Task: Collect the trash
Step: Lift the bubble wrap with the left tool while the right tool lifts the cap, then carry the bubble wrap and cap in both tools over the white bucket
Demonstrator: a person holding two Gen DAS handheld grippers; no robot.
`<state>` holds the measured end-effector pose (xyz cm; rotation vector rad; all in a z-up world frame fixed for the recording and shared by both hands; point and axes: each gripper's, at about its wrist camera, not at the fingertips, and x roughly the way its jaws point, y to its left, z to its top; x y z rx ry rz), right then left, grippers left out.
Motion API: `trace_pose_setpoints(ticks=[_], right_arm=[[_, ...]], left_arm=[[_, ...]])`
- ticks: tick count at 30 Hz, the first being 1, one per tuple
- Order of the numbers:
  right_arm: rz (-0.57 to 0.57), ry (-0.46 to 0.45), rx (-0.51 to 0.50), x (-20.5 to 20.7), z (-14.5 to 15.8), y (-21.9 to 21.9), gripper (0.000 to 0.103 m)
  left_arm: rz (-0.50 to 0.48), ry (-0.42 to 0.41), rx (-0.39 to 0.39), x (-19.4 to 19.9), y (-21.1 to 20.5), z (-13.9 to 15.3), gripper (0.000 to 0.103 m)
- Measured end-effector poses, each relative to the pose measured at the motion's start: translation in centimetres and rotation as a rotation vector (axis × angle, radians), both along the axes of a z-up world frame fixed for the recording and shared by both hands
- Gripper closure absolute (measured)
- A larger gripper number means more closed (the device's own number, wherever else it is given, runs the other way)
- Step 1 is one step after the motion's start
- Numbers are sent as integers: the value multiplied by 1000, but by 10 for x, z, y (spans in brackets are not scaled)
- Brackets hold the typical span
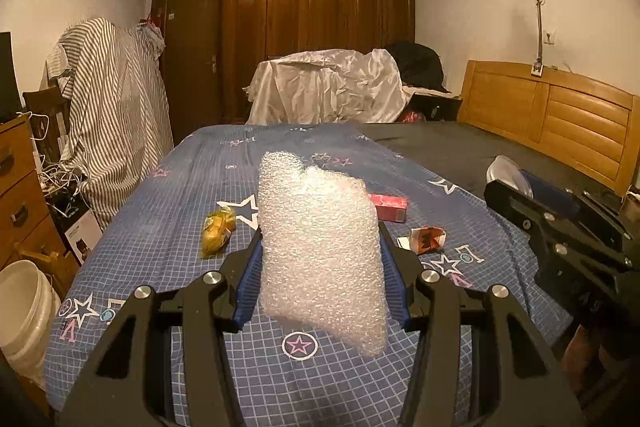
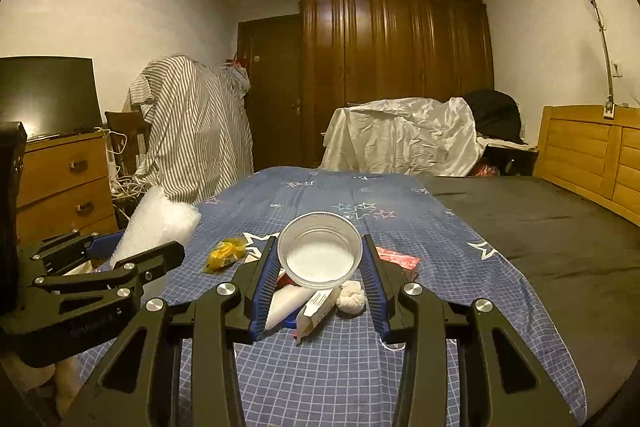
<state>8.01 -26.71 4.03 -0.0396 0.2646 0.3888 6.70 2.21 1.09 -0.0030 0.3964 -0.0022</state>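
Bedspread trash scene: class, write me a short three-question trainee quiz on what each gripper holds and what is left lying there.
1. True or false: the left gripper is shut on the bubble wrap.
2. What does the right gripper hold? A) red box B) clear plastic cup C) yellow wrapper
3. Fill in: the yellow wrapper lies on the ___ bedspread.

Key: 1 true. 2 B, the clear plastic cup. 3 blue.
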Motion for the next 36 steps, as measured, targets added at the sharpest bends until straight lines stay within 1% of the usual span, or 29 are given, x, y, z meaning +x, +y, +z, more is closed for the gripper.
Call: trace_pose_setpoints(ticks=[9, 12, 15, 18, 22, 30, 36], right_arm=[[18, 5, -12, -4, 3, 4, 62], [59, 11, -22, -3, 10, 15, 62], [116, 22, -27, 2, 16, 38, 61], [180, 34, -30, 9, 23, 72, 61], [268, 45, -35, 13, 29, 123, 61], [459, 59, -59, 2, 49, 246, 61], [586, 81, -81, -11, 62, 341, 61]], left_arm=[[10, 0, -1, 0, 7, 1, 53], [32, -2, -10, -1, 19, 4, 53], [82, -5, -11, -3, 43, 10, 53], [130, -7, -13, -8, 68, 15, 53], [230, -11, -19, -19, 117, 22, 53], [408, 12, -26, -51, 212, 31, 53], [525, 28, -31, -80, 271, 37, 53]])
